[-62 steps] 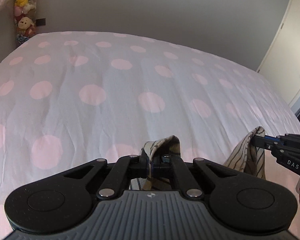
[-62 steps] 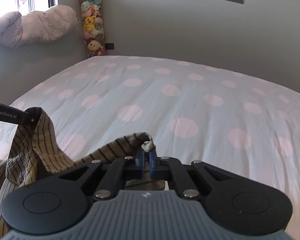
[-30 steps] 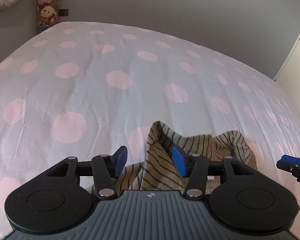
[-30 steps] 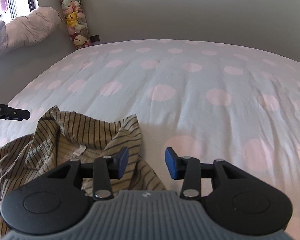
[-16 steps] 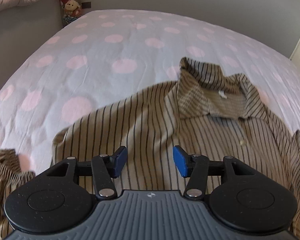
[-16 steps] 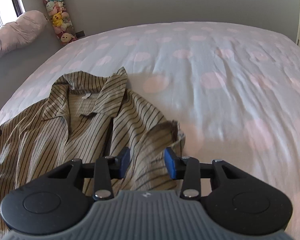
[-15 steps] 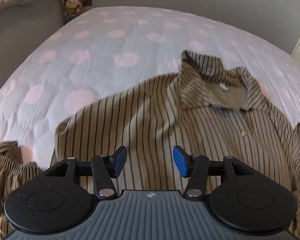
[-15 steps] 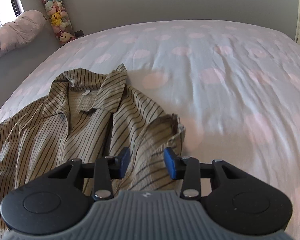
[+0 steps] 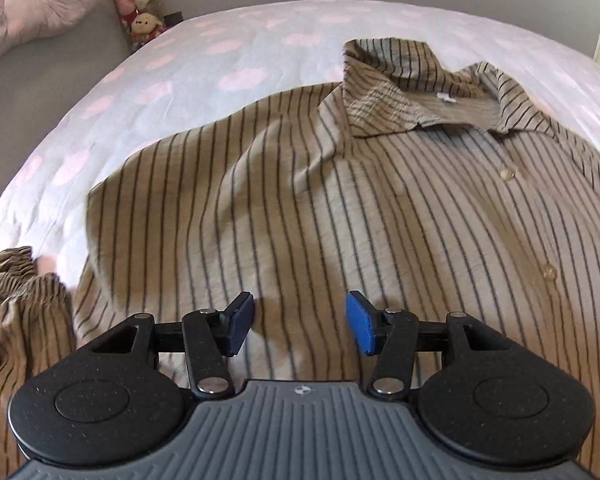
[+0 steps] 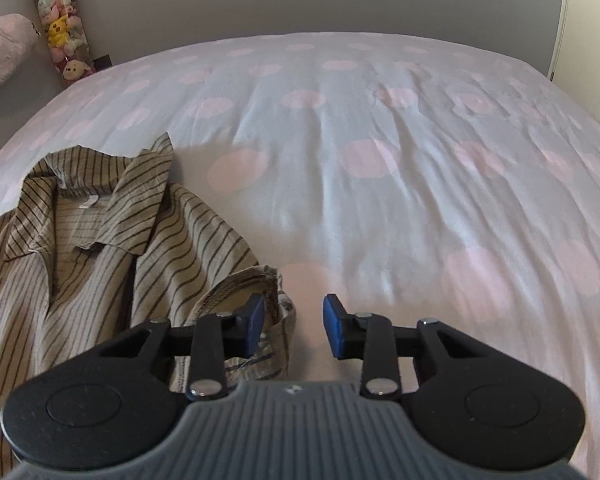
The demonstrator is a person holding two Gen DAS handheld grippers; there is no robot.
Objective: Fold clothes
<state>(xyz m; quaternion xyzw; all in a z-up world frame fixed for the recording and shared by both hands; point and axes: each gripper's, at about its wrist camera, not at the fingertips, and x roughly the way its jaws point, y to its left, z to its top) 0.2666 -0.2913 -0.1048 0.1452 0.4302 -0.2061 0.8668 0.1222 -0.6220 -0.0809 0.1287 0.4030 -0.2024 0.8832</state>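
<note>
shirt (image 9: 300, 200) dropped flat | left gripper (image 9: 300, 326) fingers apart (empty) | right gripper (image 10: 294, 326) closing

My left wrist view loses the striped shirt (image 9: 300, 200) at the right edge and under the left gripper (image 9: 300, 326) body, so I can't see its hem. Its gathered sleeve (image 9: 16, 296) runs off the left edge. From the right wrist, the shirt's left side is cut off, and the cuff (image 10: 268, 312) by the right gripper (image 10: 294, 328), whose jaws are closing, disappears behind the housing. The bedspread (image 10: 420, 160) looks smeared. The plush toys (image 10: 62, 32) are too small to identify.
</note>
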